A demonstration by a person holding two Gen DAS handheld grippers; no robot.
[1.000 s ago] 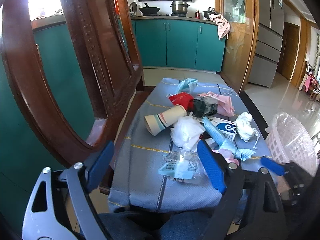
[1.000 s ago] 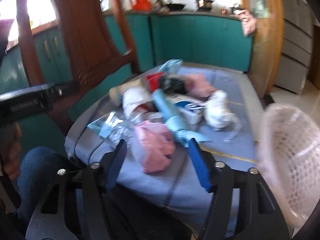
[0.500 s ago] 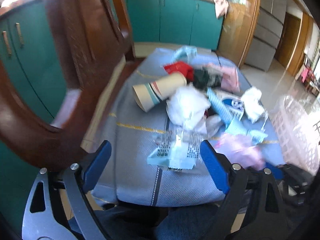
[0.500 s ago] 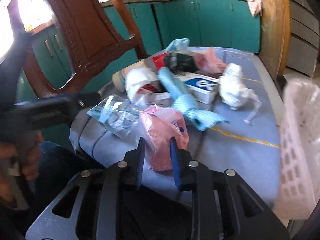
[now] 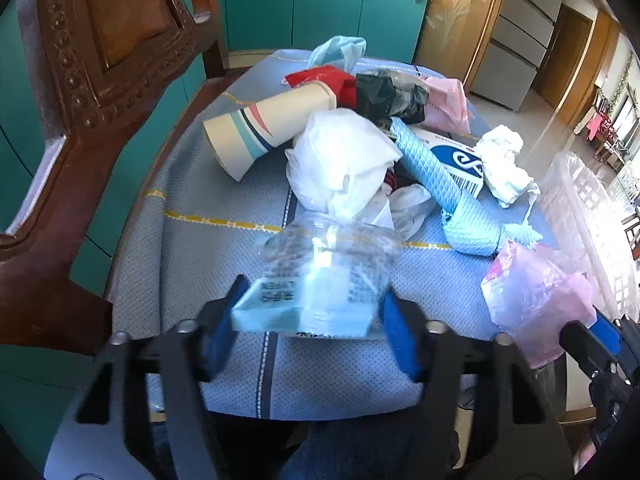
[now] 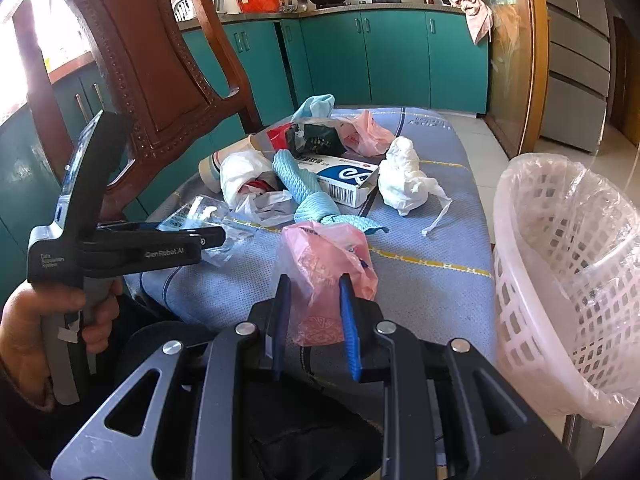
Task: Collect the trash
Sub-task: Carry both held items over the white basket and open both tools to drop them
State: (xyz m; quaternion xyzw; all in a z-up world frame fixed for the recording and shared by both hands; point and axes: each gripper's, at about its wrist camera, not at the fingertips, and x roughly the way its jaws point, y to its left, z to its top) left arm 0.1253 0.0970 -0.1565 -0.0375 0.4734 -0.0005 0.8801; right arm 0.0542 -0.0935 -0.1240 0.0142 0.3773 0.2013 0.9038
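Note:
My right gripper [image 6: 313, 300] is shut on a crumpled pink plastic bag [image 6: 326, 276] and holds it just above the blue cloth; the bag also shows in the left wrist view [image 5: 540, 300]. My left gripper [image 5: 314, 312] has its jaws around a clear wrapper with a light blue card [image 5: 320, 284]; the fingers touch its sides. The wrapper lies at the near end of the trash pile. From the right wrist view the left gripper [image 6: 212, 236] reaches over the wrapper [image 6: 200, 216].
A lined white basket [image 6: 568, 264] stands right of the cloth-covered seat [image 5: 208, 264]. The pile holds a paper cup [image 5: 264, 132], white bag [image 5: 340, 160], blue rolled cloth [image 5: 428, 168], medicine box [image 6: 348, 180] and tissue wad [image 6: 404, 180]. A wooden chair back [image 5: 100, 80] rises on the left.
My right gripper closed on the pink bag and lifted it slightly toward the basket side. My left gripper moved forward and down to the clear wrapper and narrowed around it.

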